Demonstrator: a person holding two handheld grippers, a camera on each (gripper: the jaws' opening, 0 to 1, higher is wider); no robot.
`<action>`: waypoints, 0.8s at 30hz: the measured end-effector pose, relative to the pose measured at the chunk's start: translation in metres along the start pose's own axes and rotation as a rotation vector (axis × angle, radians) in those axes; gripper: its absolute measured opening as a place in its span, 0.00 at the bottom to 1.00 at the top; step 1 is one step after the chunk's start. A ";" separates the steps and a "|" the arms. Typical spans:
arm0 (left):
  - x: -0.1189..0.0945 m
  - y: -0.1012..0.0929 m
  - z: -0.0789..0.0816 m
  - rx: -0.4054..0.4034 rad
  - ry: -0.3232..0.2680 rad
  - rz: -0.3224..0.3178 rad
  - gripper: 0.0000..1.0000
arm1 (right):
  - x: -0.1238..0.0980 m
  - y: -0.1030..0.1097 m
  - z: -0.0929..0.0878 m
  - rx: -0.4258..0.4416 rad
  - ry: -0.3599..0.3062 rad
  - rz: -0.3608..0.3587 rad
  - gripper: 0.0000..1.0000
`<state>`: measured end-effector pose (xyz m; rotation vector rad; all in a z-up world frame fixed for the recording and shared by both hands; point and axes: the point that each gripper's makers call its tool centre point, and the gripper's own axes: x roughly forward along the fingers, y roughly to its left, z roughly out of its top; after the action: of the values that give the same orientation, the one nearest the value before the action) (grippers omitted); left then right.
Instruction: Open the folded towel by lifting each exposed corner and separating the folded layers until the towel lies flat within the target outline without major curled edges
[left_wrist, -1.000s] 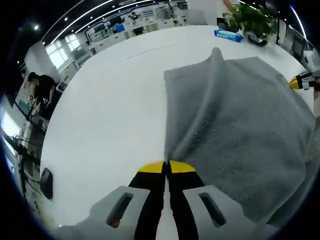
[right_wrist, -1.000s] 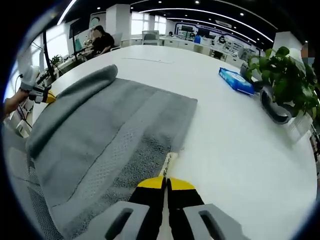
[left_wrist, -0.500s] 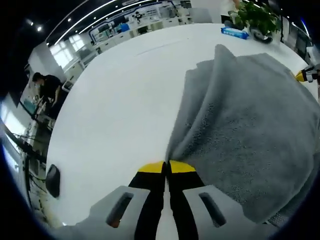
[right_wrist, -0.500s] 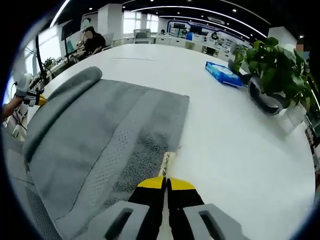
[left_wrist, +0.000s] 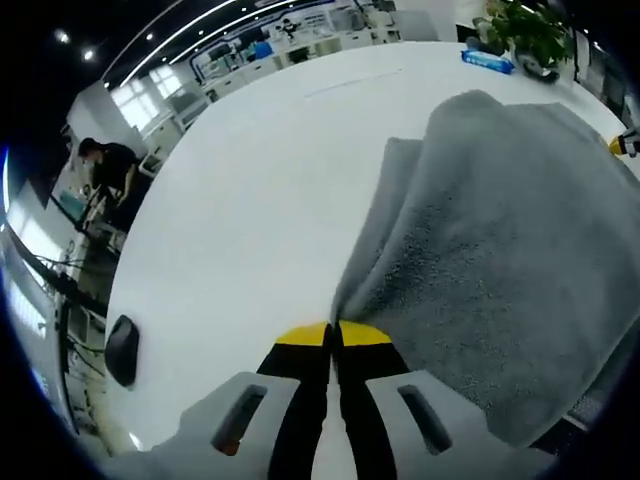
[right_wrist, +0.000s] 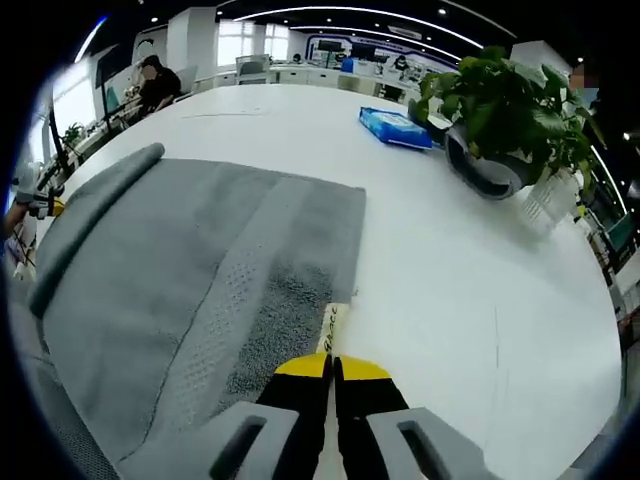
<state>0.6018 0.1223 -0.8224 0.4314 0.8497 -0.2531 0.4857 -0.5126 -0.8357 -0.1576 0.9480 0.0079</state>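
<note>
Left tool (left_wrist: 334, 335) is clamped tight on a corner of the grey towel (left_wrist: 500, 260), jaws pressed together with the cloth pinched right at the yellow tips. From that pinch the towel fans out to the right across the white bench (left_wrist: 250, 200), with a raised fold running up its left side. Far edge of the left gripper view, the yellow tip of the right tool (left_wrist: 622, 146) peeks in at the towel's other side.

Over on the right tool (right_wrist: 332, 368), same story: jaws closed on a towel corner, a small cloth label (right_wrist: 331, 328) sticking out just beyond the tips. The towel (right_wrist: 190, 290) spreads away to the left over the bench (right_wrist: 450, 270), its far edge rolled up into a ridge. Beyond it stand a potted plant (right_wrist: 500, 110) and, just beside that, a blue pack (right_wrist: 395, 125) lying flat on the bench.
</note>
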 end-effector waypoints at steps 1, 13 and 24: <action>0.000 0.002 -0.001 -0.004 0.001 0.002 0.01 | 0.000 -0.005 -0.002 -0.002 0.003 -0.006 0.00; -0.001 0.023 -0.013 0.002 0.013 0.045 0.01 | -0.003 -0.030 -0.011 0.014 0.024 -0.031 0.00; 0.000 0.036 -0.017 -0.056 -0.005 0.041 0.01 | -0.001 -0.037 -0.010 0.092 -0.018 0.017 0.00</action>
<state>0.6038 0.1622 -0.8226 0.3953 0.8398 -0.1926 0.4802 -0.5503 -0.8357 -0.0640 0.9302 -0.0182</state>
